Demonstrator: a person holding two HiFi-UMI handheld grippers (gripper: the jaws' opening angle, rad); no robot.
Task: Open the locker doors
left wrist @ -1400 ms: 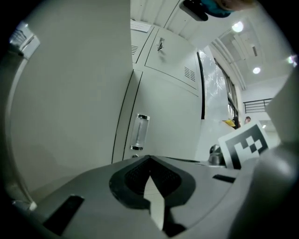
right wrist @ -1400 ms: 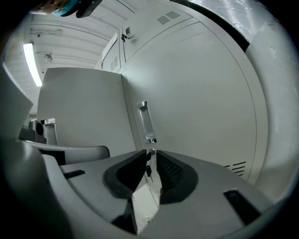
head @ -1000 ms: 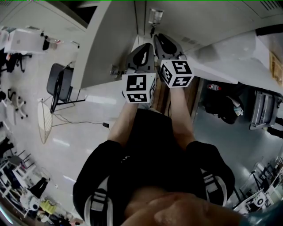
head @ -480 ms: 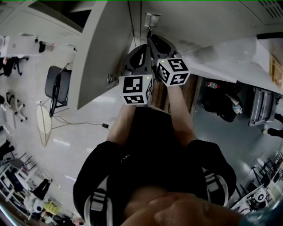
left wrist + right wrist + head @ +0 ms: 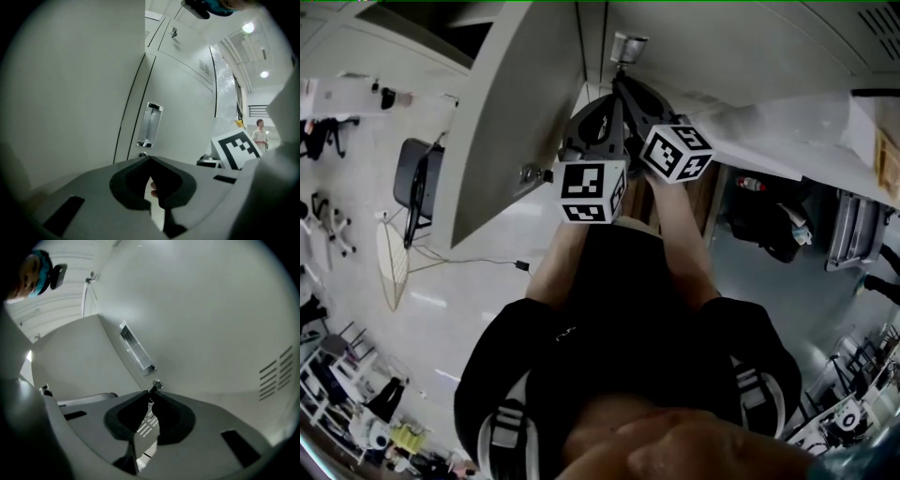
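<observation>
Pale grey lockers (image 5: 722, 37) fill the wall in front of me. My right gripper (image 5: 151, 393) points at the small chrome lock (image 5: 158, 384) just below a locker door's recessed chrome handle (image 5: 137, 350). Its jaws have just been closing, and they are shut on a thin dark key stuck in that lock. In the head view the right gripper (image 5: 621, 82) sits under that handle (image 5: 628, 45). My left gripper (image 5: 150, 159) is beside it, shut with nothing between its tips. It faces the same handle (image 5: 150, 124). One locker door (image 5: 502, 112) stands swung open on my left.
A black chair (image 5: 422, 178) and a floor cable (image 5: 478, 258) lie left of the open door. Dark bags (image 5: 769, 225) sit on the right below a pale open panel (image 5: 787, 131). A person (image 5: 259, 133) stands far down the corridor.
The right gripper's marker cube has rolled and both grippers have edged a little closer to the locker. The open door on the left reaches lower in the picture.
</observation>
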